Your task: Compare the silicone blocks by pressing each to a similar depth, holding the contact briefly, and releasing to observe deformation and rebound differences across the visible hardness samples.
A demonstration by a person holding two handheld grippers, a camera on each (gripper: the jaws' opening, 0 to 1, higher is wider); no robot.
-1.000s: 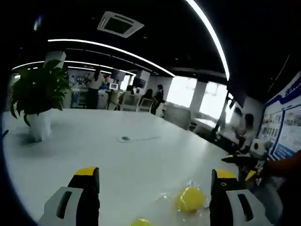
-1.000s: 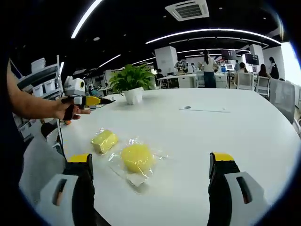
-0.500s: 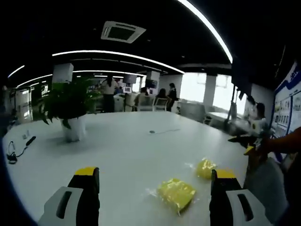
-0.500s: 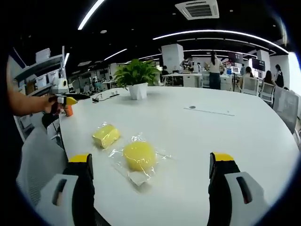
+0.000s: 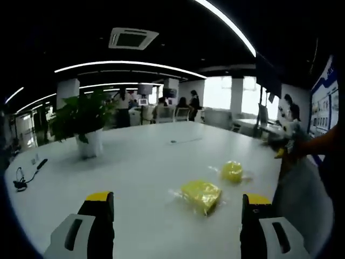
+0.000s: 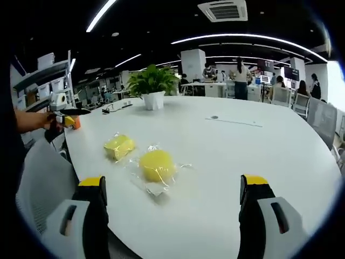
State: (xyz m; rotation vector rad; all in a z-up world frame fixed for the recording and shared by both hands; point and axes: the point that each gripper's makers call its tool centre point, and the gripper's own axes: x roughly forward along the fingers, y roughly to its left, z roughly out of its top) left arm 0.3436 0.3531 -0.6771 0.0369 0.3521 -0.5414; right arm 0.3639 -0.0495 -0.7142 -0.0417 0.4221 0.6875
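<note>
At the bottom of the left gripper view, the left gripper [image 5: 172,202] is seen with its two yellow-tipped jaws spread wide apart and nothing held between them. Just beyond the jaws, on the white counter [image 5: 140,167], a flat squarish yellow silicone block [image 5: 201,193] is laid in a clear plastic wrapper, nearer the right-hand jaw. Further out and to its right, apart from it, a rounder yellow silicone block [image 5: 232,171] is seen, also wrapped in clear film. A potted plant [image 5: 83,121] in a white pot is stood well back on the counter at the left, and a dark cable [image 5: 27,174] is lying near the counter's left edge. At the right edge of this view, the right gripper [image 5: 283,141] is visible, held in a hand.

In the right gripper view, the right gripper [image 6: 172,202] is likewise held open, its jaws wide apart and empty. Ahead of the jaws, the rounder block [image 6: 157,165] is lying on the counter [image 6: 242,145] in its crinkled wrapper, with the squarish block [image 6: 119,147] just beyond it to the left, the two near each other but not touching. The potted plant [image 6: 151,89] is stood far back. At the far left, the left gripper [image 6: 67,111] is held off the counter's edge in a hand [image 6: 51,118]. People are seen at desks in the background.
</note>
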